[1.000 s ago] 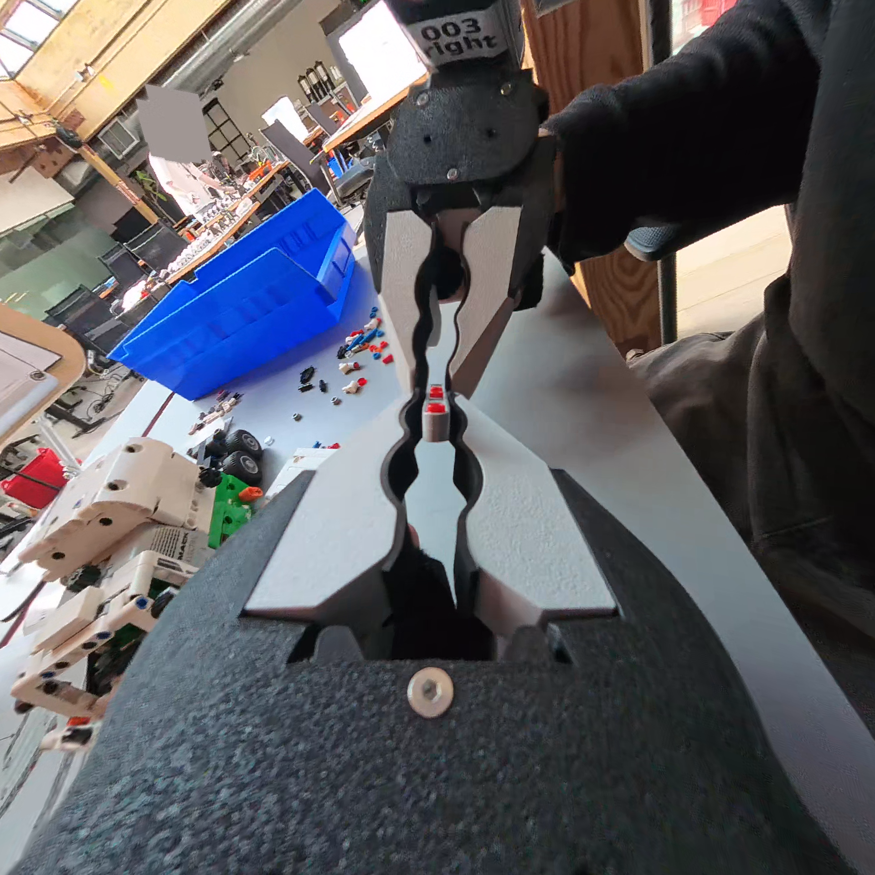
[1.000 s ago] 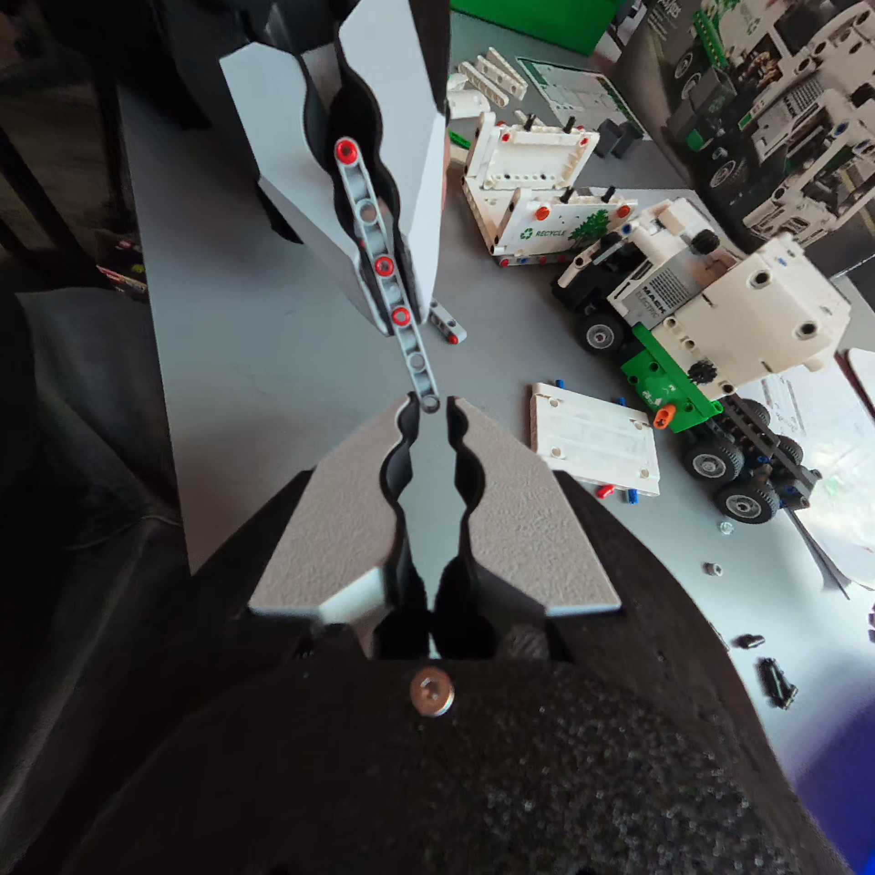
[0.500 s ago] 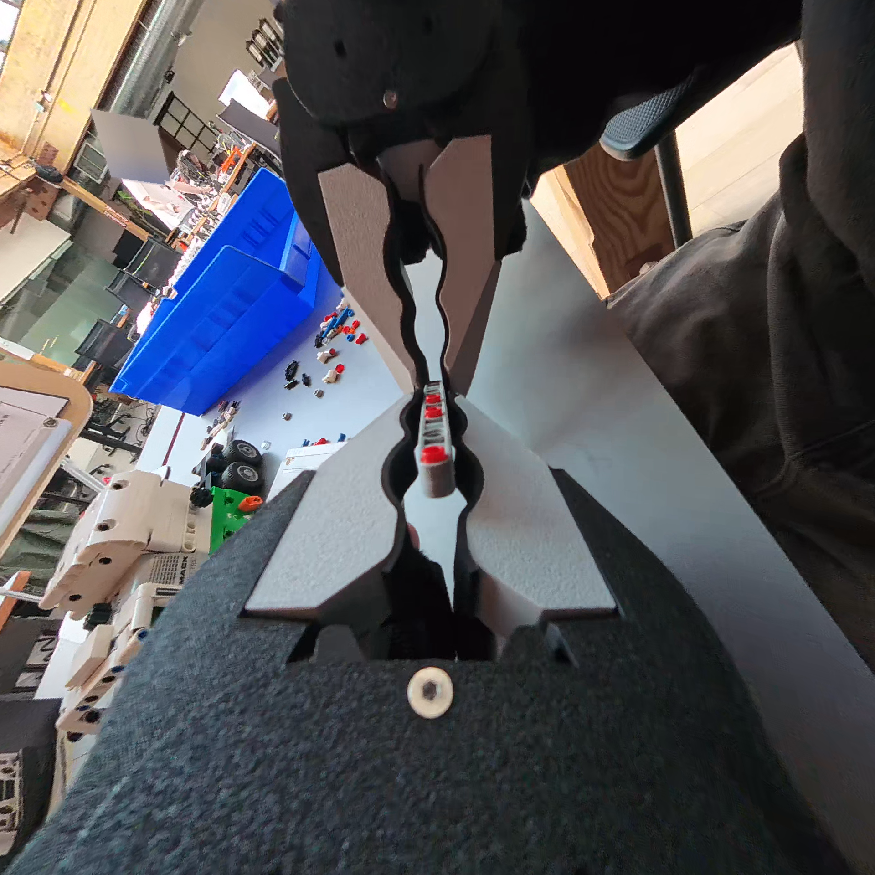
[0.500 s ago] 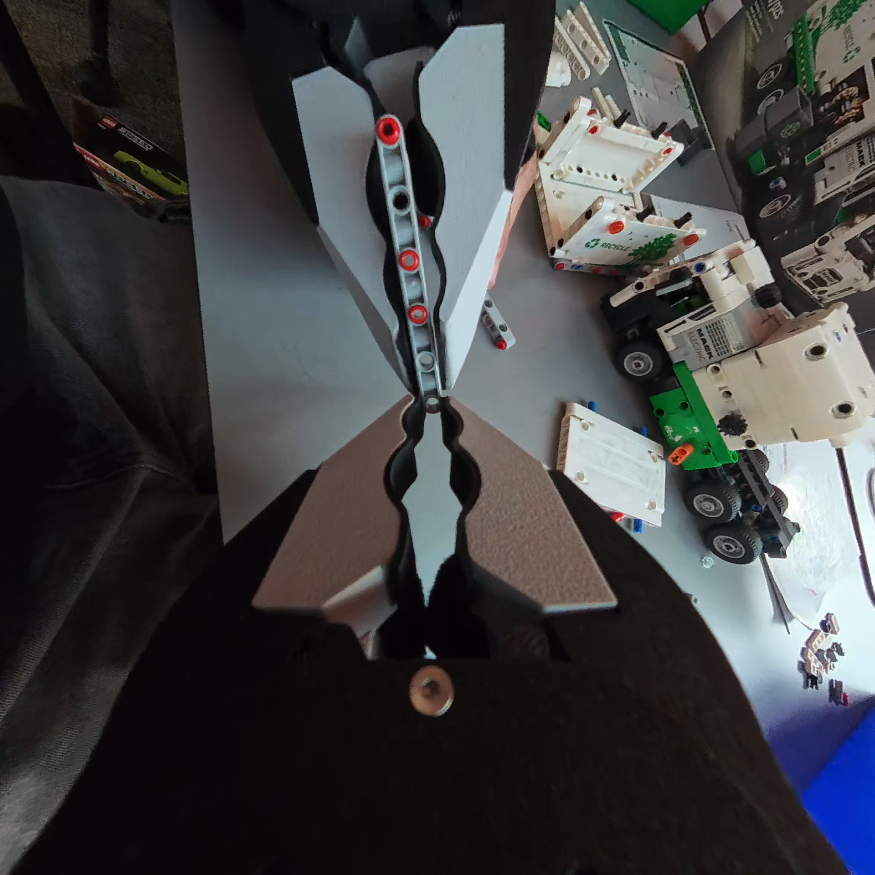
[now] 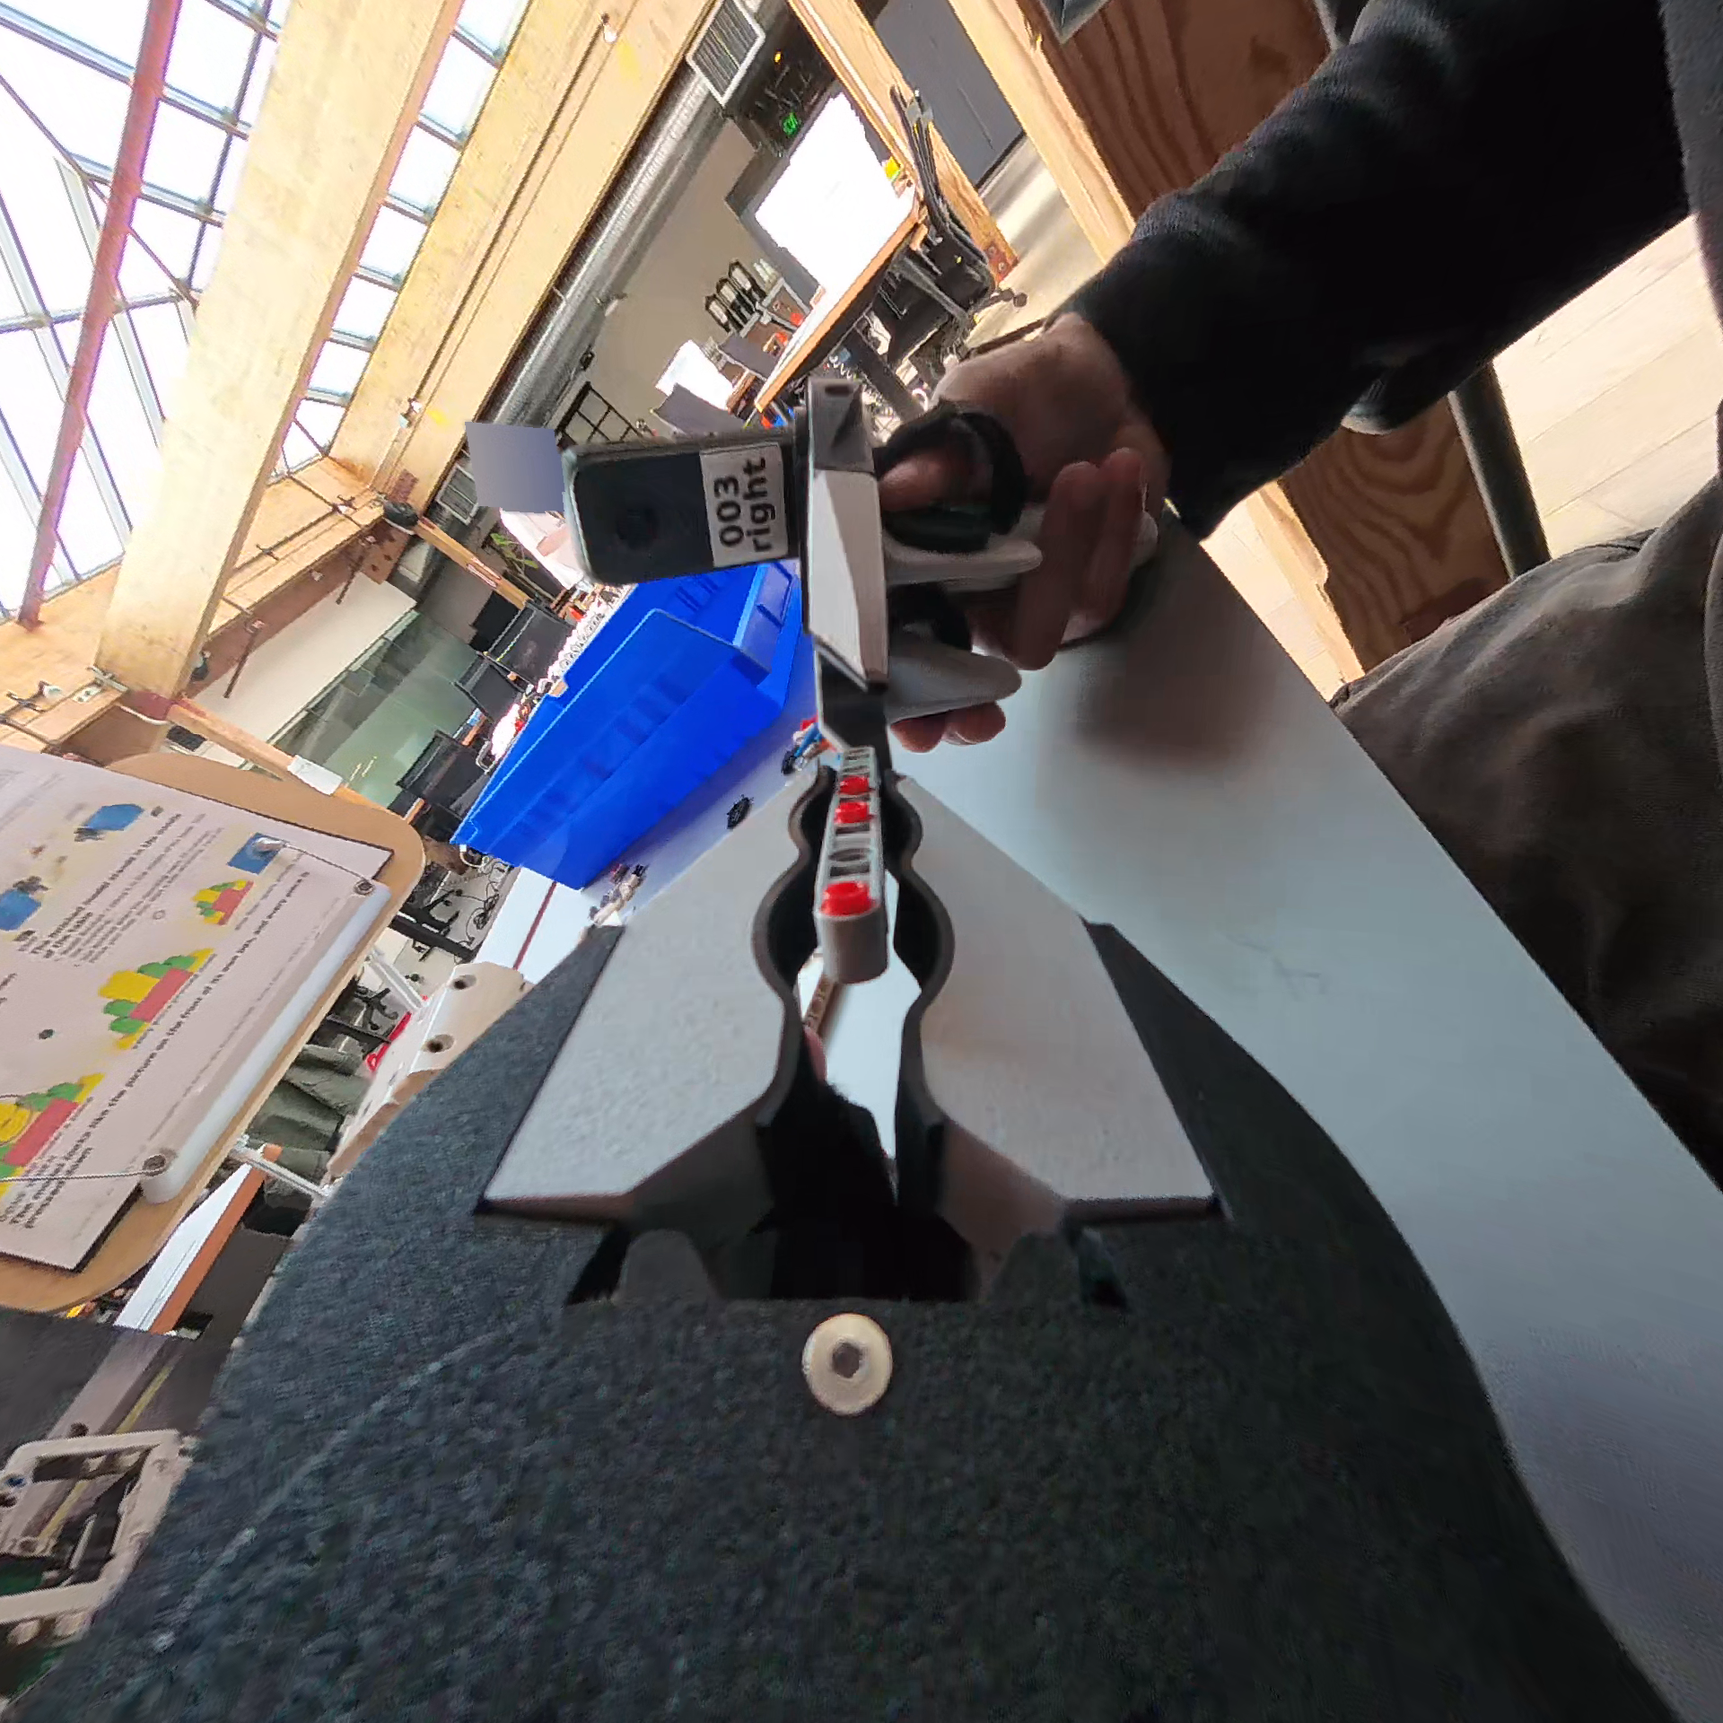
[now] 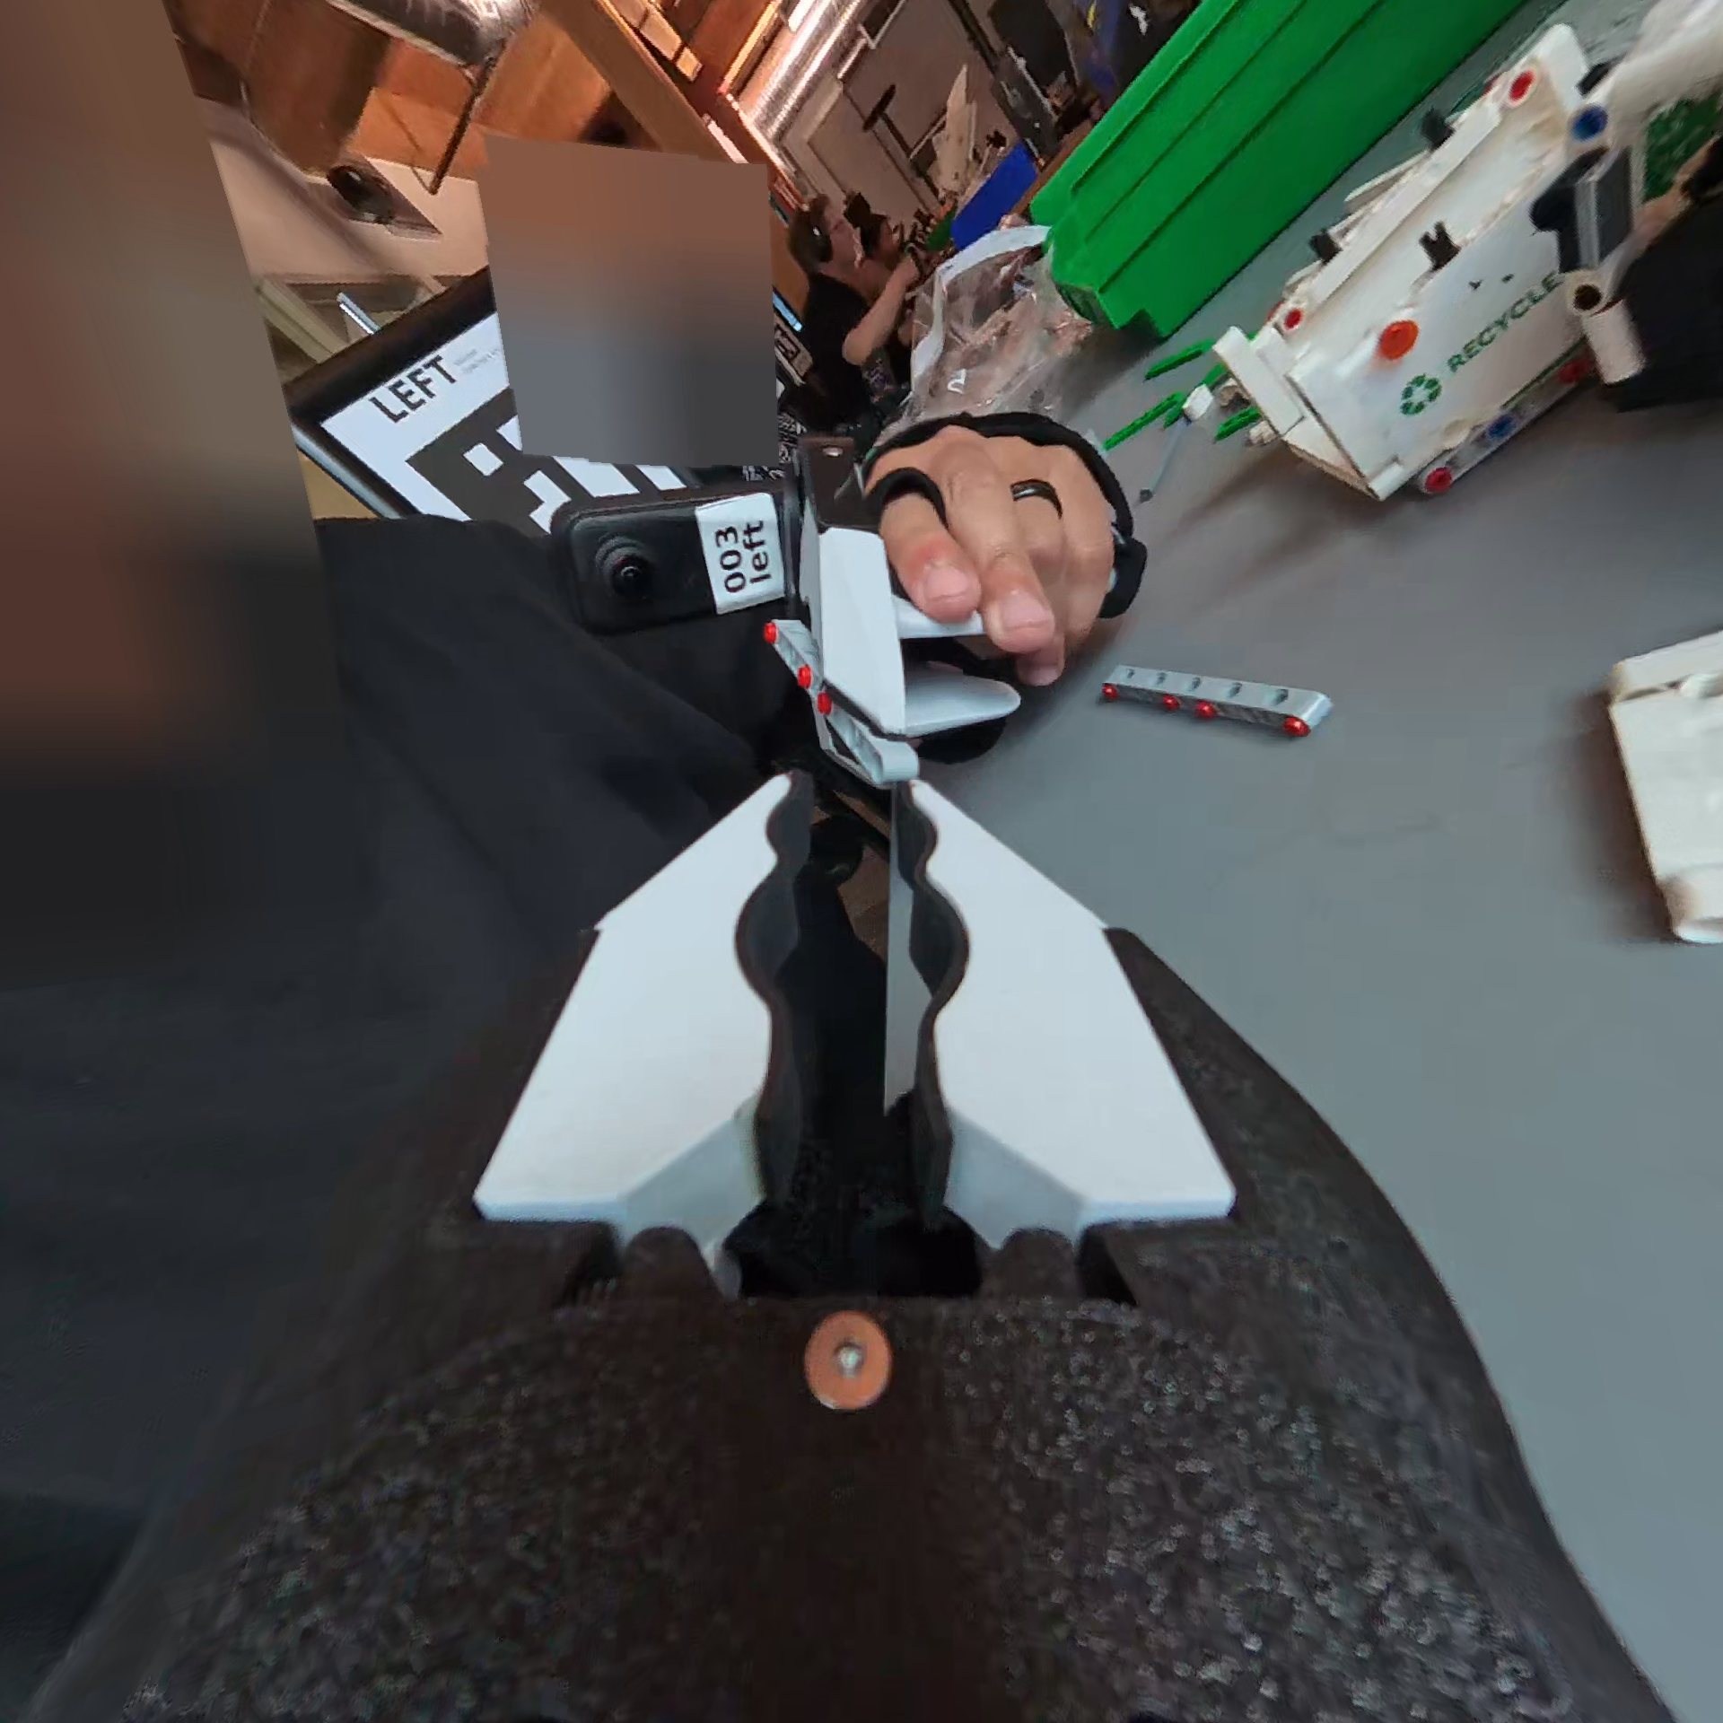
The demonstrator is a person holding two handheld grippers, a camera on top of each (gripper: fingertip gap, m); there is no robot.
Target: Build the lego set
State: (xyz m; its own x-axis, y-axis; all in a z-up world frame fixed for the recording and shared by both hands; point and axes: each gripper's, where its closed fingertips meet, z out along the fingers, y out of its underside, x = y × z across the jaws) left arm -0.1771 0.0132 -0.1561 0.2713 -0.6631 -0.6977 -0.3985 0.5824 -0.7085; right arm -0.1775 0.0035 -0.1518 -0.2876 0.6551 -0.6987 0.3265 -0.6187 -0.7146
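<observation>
My left gripper (image 5: pixel 850 792) is shut on a grey lego beam (image 5: pixel 847 881) with red pins and holds it above the grey table (image 5: pixel 1259 886). In the right wrist view this gripper (image 6: pixel 862 746) shows side-on, with the beam (image 6: pixel 809 679) clamped slantwise in it. My right gripper (image 6: pixel 853 783) faces it with its jaws a narrow gap apart and empty; the beam's lower end sits just beyond its fingertips. In the left wrist view the right gripper (image 5: pixel 853 727) shows side-on, its tips at the beam's far end.
A second grey beam with red pins (image 6: pixel 1212 699) lies on the table. A white truck body (image 6: pixel 1399 373), a green bin (image 6: pixel 1259 168) and a white panel (image 6: pixel 1669 792) lie beyond. A blue bin (image 5: pixel 653 727) and an instruction sheet (image 5: pixel 158 932) are on the left.
Both grippers have rolled and tipped up, so each sees the other side-on. The beam stays in the left gripper. The right jaws stand slightly wider than before.
</observation>
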